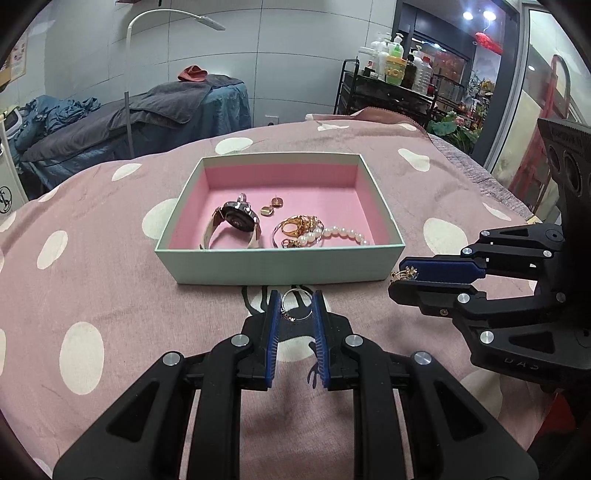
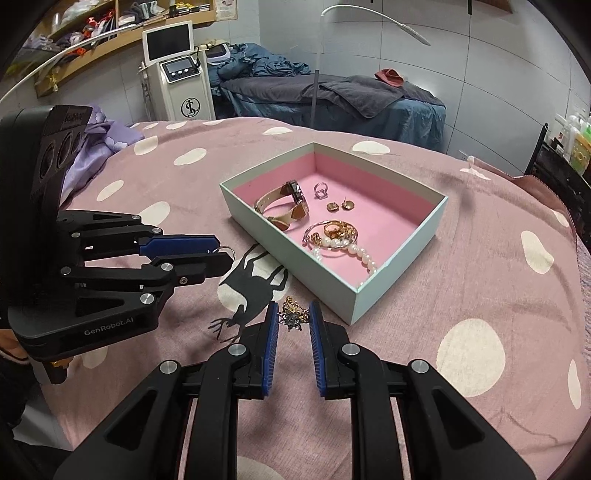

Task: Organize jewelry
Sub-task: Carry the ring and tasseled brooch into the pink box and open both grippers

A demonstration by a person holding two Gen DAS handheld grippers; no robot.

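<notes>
Watch [image 1: 236, 219], earrings [image 1: 271, 206], rings and pearl bracelet [image 1: 343, 233] lie inside the box [image 1: 280, 264]; outside it, left tongs [image 1: 294, 306] pinch a silver ring [image 1: 295, 301], right tongs [image 2: 293, 315] a gold brooch [image 2: 293, 314].

We note a pink bedspread [image 1: 110, 258] with white dots and a black deer print [image 2: 255, 284]. Behind it stands a massage bed [image 1: 166, 110] under blue sheets, a grey towel [image 2: 362, 92] draped over it and a red cloth [image 1: 192, 73] on top. A white lamp [image 1: 177, 18] arches above. We record a white machine [image 2: 181, 70] with a screen, wooden shelves [image 2: 92, 22], and a black cart [image 1: 384, 88] bearing bottles [image 1: 399, 62].
</notes>
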